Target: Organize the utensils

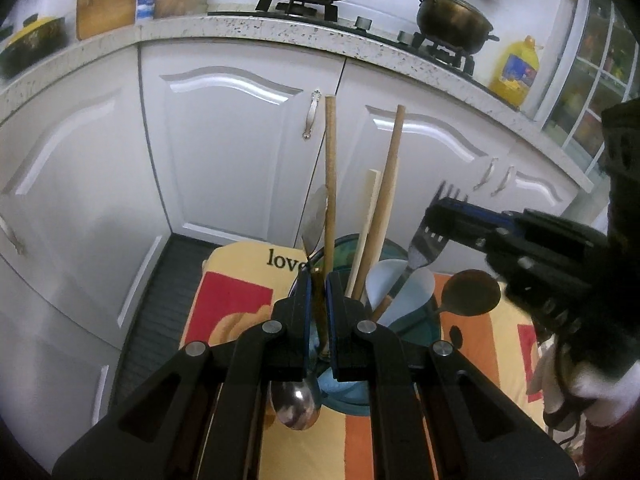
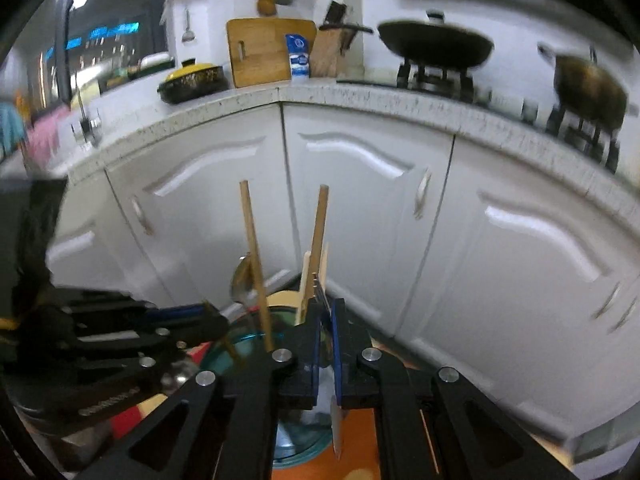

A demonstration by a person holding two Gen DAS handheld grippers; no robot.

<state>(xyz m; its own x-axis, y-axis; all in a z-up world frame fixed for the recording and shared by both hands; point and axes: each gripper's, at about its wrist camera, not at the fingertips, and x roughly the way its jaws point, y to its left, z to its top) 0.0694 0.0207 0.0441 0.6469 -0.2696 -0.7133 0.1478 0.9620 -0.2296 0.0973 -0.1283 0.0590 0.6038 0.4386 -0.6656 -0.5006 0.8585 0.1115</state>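
While both of my hands hung over the blue glass holder [image 1: 416,328], I had one utensil in each set of jaws. My left gripper [image 1: 319,280] had its jaws narrowed to a slit on the thin handle of a metal spoon [image 1: 296,408], whose bowl hung below the jaws on my side of the holder, just beside its rim; I held it by the handle so the bowl could swing over the rim and go in. My right gripper [image 1: 434,210] pinched a fork [image 1: 422,248] just below its tines, tines up and handle slanting down into the holder, which I judged to be the way to let it slide in and stand. From the right wrist view those jaws [image 2: 328,312] stood nearly shut, though blur left me unsure how firmly the fork was clamped.

The holder stood near the middle of a small table under a striped cloth [image 1: 240,264] printed with "love", in front of white cabinet doors [image 1: 232,152]. Already in it were two long wooden sticks [image 1: 331,184], a pale flat stick [image 1: 370,216] and a white scoop [image 1: 400,284], all leaning on the rim, handles up. A dark ladle [image 1: 472,292] lay near the right edge of the table, not yet put away.
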